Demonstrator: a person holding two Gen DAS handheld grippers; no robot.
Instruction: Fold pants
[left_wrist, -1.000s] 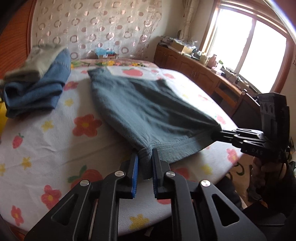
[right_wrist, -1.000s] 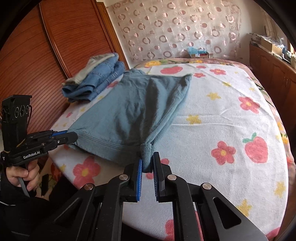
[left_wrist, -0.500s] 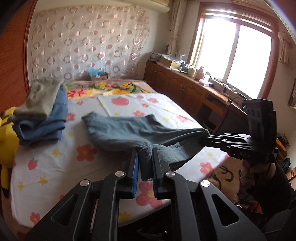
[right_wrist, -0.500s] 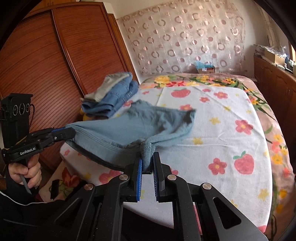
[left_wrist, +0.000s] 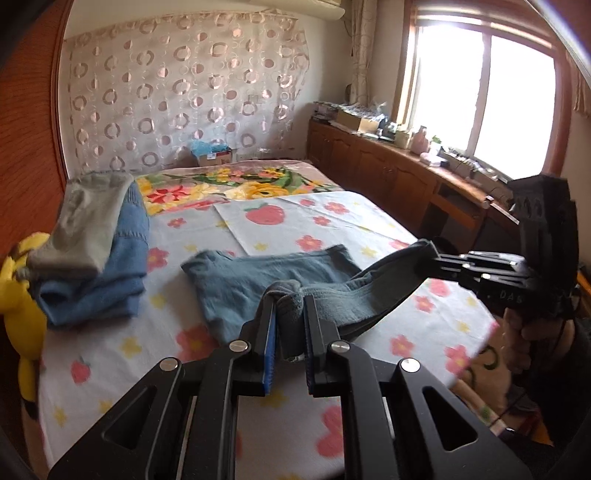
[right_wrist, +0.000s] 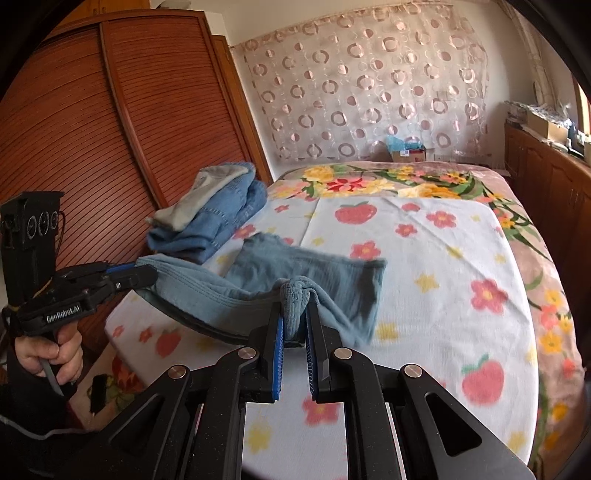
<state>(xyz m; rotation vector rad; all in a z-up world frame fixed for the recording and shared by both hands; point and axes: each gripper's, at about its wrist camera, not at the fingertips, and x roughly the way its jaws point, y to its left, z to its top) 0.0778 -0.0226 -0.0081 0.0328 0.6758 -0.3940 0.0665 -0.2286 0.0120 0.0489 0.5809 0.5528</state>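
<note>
Two grippers pinch the grey-blue pants (left_wrist: 258, 280) by one edge: the left gripper (left_wrist: 290, 325) is clamped on one bunched corner, the right gripper (right_wrist: 294, 317) on the other. That edge hangs in the air between them above the near side of the bed (right_wrist: 461, 258), while the far end lies on the flowered sheet beside a stack of folded clothes (left_wrist: 92, 258).
</note>
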